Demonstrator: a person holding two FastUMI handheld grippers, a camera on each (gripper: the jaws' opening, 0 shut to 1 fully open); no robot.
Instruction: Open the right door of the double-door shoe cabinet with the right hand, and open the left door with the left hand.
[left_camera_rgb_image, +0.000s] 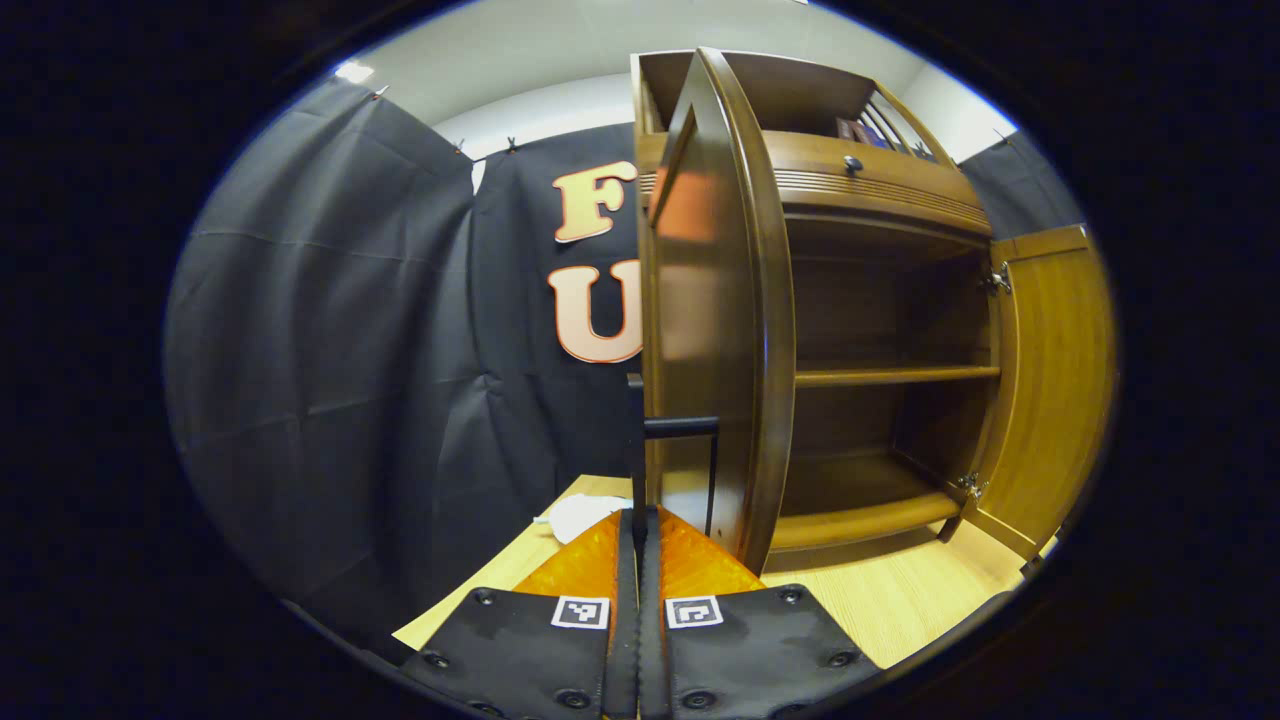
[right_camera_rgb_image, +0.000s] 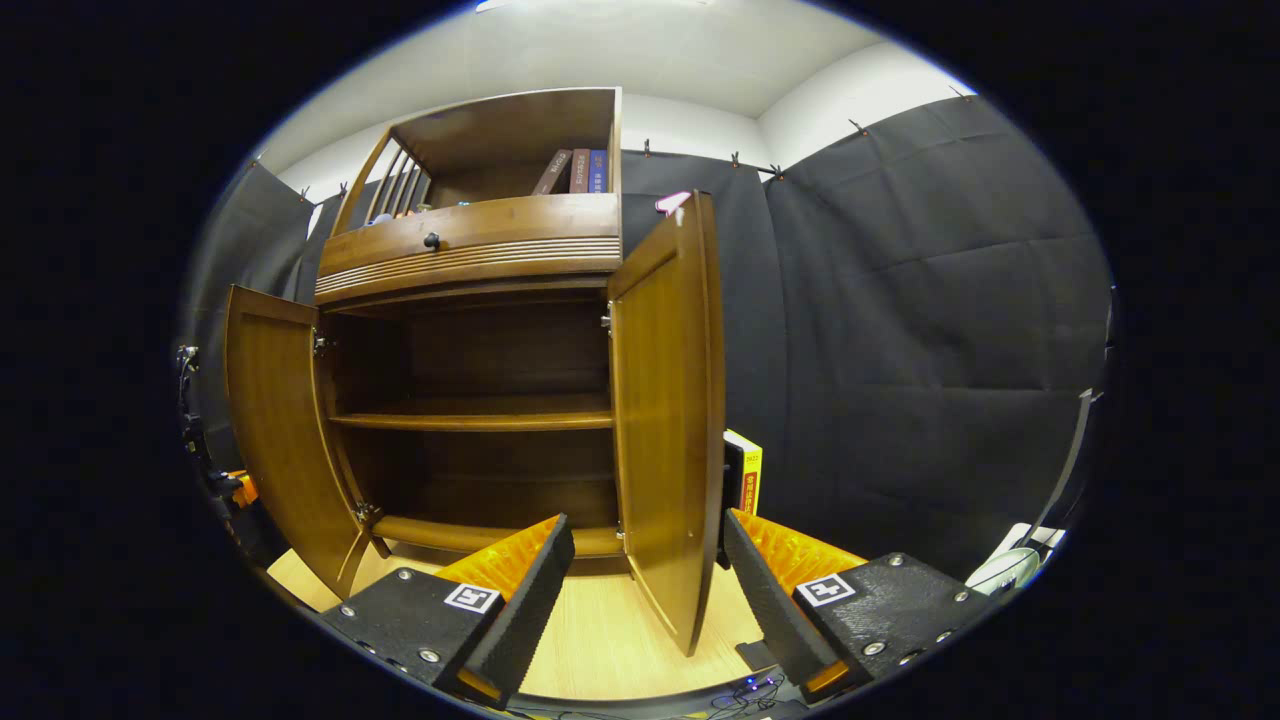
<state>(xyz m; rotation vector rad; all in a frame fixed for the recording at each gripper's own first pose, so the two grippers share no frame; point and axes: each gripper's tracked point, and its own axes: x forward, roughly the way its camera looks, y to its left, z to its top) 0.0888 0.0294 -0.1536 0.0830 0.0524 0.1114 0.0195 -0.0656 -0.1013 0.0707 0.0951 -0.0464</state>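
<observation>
Both doors stand swung outward from the shoe cabinet (right_camera_rgb_image: 470, 400), left door (right_camera_rgb_image: 275, 440) opposite right door (right_camera_rgb_image: 665, 420).

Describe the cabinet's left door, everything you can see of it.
The left door is glossy brown wood with a raised frame and rounded edge. It stands swung wide open, upright, edge-on in the left gripper view. A slim dark bar handle sits low on its outer face; the left gripper is closed on that handle, fingers together. In the right gripper view the door hangs at the cabinet's side on metal hinges, showing its plain inner panel, its bottom edge just above the light wooden floor.
</observation>
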